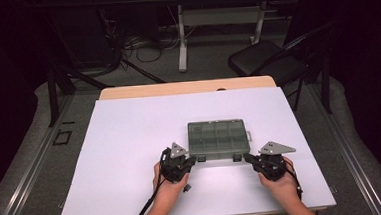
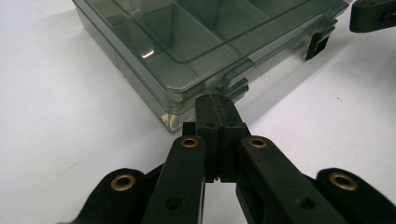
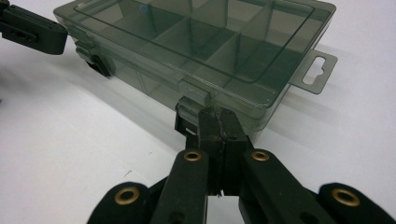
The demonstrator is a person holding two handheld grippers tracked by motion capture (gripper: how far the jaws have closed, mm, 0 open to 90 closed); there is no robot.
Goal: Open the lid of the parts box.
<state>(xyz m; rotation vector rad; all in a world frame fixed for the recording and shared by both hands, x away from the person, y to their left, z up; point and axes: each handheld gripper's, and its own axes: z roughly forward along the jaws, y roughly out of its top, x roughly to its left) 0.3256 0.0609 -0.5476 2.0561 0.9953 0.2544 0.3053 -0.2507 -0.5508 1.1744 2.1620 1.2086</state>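
Two latches on the near edge of the smoky clear compartment box [image 1: 218, 139], which lies lid-down-shut at the middle of the white table [image 1: 130, 141], are each met by pressed-together jaws: left gripper [image 2: 215, 105], right gripper [image 3: 218, 119]. Opening seems barely begun; every visible compartment looks empty.
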